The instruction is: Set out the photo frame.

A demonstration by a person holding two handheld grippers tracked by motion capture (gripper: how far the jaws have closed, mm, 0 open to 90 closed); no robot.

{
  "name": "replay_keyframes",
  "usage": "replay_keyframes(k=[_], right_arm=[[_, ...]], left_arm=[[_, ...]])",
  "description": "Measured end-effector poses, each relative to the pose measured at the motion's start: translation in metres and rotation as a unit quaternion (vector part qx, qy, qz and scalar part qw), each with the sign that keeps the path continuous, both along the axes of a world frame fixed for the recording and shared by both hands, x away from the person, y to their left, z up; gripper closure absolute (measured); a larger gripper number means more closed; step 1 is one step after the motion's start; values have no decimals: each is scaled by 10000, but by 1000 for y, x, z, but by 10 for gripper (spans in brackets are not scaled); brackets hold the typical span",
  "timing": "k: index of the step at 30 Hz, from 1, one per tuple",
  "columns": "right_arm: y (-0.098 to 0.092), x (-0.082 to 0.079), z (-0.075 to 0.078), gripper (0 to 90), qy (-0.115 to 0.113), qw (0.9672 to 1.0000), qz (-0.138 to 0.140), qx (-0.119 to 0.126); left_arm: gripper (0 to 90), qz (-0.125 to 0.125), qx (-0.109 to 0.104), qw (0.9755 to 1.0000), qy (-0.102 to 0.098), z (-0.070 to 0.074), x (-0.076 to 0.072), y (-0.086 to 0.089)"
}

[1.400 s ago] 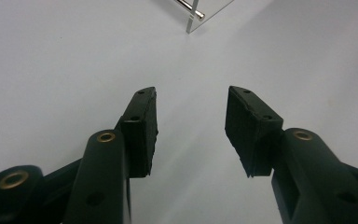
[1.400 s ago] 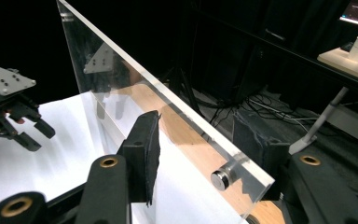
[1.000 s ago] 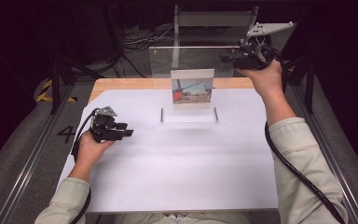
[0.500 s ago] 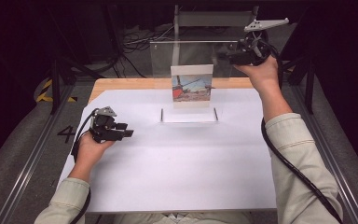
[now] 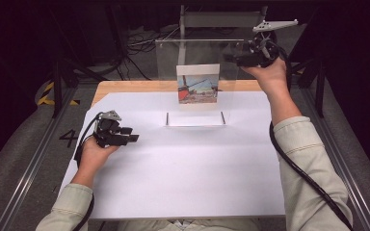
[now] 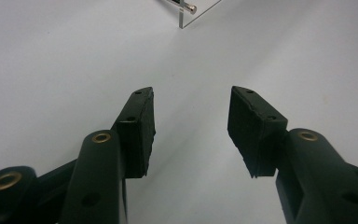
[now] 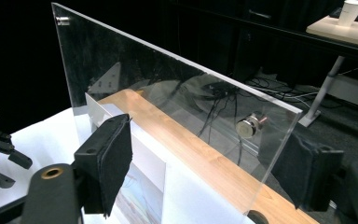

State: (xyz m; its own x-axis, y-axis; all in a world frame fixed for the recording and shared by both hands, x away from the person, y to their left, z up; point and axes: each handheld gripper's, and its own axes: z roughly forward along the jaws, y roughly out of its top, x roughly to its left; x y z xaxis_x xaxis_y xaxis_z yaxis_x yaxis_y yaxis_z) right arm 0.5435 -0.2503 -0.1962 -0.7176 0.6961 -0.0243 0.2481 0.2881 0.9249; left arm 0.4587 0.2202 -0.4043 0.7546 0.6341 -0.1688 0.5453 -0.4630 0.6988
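The right gripper [image 5: 233,58] is being held at the top right corner of the tall clear acrylic display panel [image 5: 200,57], and its black jaws have just been opening: in the right gripper view they are being kept spread on either side of the panel's edge [image 7: 279,140], one pad in front and one behind, with neither pressing on it, so the panel is being released rather than grasped. The left gripper [image 5: 134,134] is being rested low over the white paper-covered table [image 5: 183,168], well apart from the panel, with its jaws parted and nothing between them. The panel is being left standing upright at the far middle of the table, with the printed picture card showing a red boat on a shore [image 5: 198,83] mounted in it. By judgement, the setting-up of the panel is being finished; the next move is likely calling for the right gripper to be drawn back off the edge without the panel being knocked or tipped. A dark numeral 4 [image 5: 70,138] is being shown on the grey floor left of the table; no writing on the card is being made out.
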Motion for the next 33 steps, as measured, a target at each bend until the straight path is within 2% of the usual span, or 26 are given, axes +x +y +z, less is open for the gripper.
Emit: replay_keyframes(k=[12,17,21,24,33], right_arm=[[-14,-2,-2,193,-52,9997,-227,93],[-27,-10,-1,192,-98,9994,-292,143],[-37,-17,-1,193,-94,9994,-330,41],[-48,-27,-1,194,-68,9995,-298,31],[-78,-64,-10,190,-35,9999,-142,-71]], left_arm=[[512,-10,-16,10000,-9,1,-1,1],[511,-25,-64,10000,-46,4,-2,2],[511,-40,-73,9999,-114,6,-4,4],[511,-49,-145,9999,-72,9,-7,4],[507,-114,-188,9996,-148,13,-17,4]])
